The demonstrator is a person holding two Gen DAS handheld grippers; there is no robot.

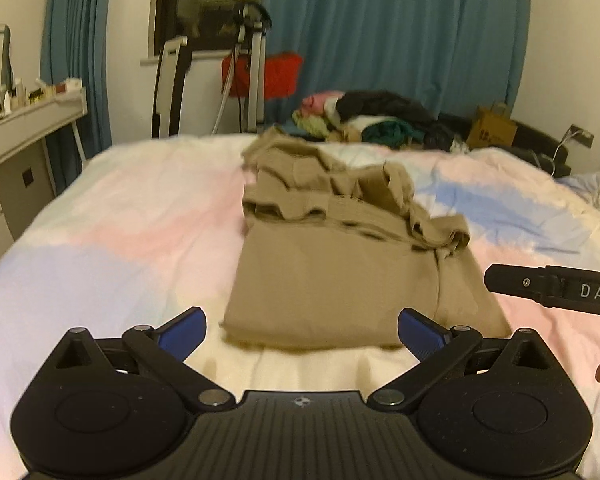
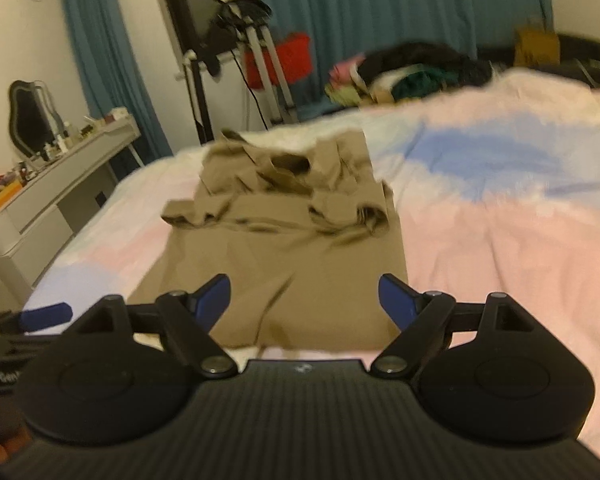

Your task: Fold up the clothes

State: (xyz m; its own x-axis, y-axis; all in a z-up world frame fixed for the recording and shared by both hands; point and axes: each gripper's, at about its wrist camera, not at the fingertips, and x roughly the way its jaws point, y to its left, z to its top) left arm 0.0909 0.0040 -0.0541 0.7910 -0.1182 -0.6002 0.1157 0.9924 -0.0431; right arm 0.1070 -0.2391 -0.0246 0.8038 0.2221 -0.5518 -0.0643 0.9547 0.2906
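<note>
A tan garment (image 1: 340, 264) lies partly folded on the bed, its near part flat and its far part bunched in wrinkles. It also shows in the right wrist view (image 2: 284, 256). My left gripper (image 1: 302, 330) is open and empty, just short of the garment's near edge. My right gripper (image 2: 304, 300) is open and empty, above the garment's near edge. The right gripper's body (image 1: 552, 290) reaches in from the right in the left wrist view. One blue finger of the left gripper (image 2: 46, 314) shows at the left of the right wrist view.
The bed has a pink, blue and white cover (image 1: 112, 220). A pile of mixed clothes (image 1: 364, 120) lies at the far edge. A white dresser with small items (image 1: 24, 120) stands left. A chair, a metal stand and blue curtains (image 1: 380, 28) are behind.
</note>
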